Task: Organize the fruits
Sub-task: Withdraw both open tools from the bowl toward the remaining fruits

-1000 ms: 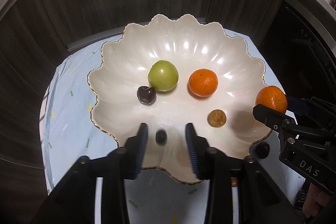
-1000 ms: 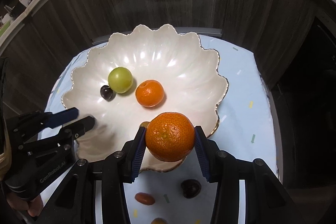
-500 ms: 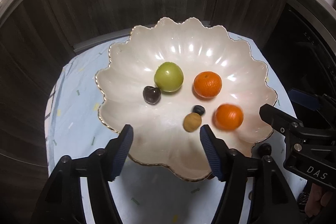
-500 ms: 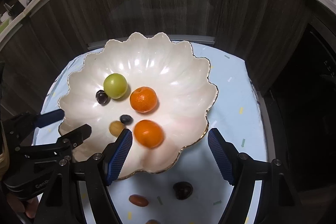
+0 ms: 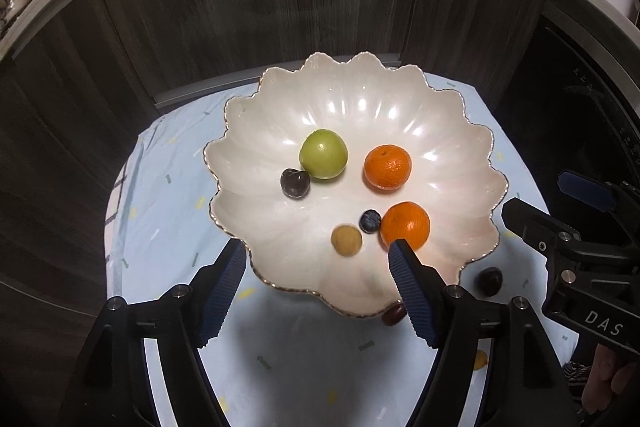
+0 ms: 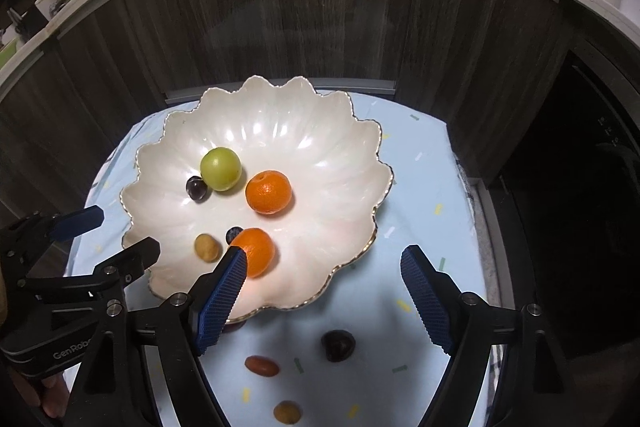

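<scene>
A white scalloped bowl (image 5: 280, 131) (image 6: 336, 151) holds a green fruit (image 5: 323, 155) (image 6: 221, 169), a dark cherry (image 5: 295, 183) (image 6: 197, 188), two oranges (image 5: 387, 167) (image 5: 405, 225) (image 6: 268, 191) (image 6: 256, 250), a blueberry (image 5: 369, 221) (image 6: 233, 234) and a tan fruit (image 5: 346, 240) (image 6: 207, 247). My left gripper (image 5: 318, 263) hangs over the bowl's near rim, its jaws opening with nothing between them. My right gripper (image 6: 324, 267) hovers by the bowl's near right rim, jaws opening and empty.
Loose fruits lie on the pale blue cloth (image 6: 420, 187) in front of the bowl: a dark one (image 6: 338, 345) (image 5: 489, 281), a reddish one (image 6: 262, 365) (image 5: 394, 314) and a tan one (image 6: 286, 411). Dark wood cabinet fronts (image 5: 280, 7) stand behind the small table.
The left gripper let go of the blueberry and the right let go of the orange; both fruits rolled into the bowl. Both grippers opened wide and drew up and back.
</scene>
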`<state>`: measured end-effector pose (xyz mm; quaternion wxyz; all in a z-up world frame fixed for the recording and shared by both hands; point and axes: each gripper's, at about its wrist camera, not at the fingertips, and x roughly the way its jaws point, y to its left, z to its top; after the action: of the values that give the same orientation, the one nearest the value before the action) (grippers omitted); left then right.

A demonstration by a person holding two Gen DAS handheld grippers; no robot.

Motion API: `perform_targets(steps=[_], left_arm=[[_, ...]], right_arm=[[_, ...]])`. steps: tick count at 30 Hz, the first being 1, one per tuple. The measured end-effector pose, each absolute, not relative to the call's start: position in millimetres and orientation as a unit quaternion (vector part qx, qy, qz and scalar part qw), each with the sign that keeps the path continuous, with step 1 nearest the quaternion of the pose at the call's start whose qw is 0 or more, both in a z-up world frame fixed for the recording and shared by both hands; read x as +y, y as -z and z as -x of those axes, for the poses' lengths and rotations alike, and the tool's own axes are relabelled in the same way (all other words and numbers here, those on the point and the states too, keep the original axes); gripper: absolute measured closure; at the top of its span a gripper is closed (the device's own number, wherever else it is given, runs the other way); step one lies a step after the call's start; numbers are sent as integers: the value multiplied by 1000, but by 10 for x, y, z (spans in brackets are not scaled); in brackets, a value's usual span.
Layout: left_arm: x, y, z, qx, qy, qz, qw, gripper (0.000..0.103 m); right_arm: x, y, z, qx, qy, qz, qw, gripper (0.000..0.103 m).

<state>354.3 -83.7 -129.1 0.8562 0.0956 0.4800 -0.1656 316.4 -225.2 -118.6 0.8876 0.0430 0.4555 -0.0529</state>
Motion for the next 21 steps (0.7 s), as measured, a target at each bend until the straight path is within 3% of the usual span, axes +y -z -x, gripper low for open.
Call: perform_targets(steps=[4,21], left_arm=[[-831,1206,-3461,473,163,-97,861,24],[-891,962,-3122,447,169,-105,872,20]], right_arm=[[-2252,1110,-3084,450,56,-43,890,23],[-2334,876,-2709,425,72,-44,901,23]])
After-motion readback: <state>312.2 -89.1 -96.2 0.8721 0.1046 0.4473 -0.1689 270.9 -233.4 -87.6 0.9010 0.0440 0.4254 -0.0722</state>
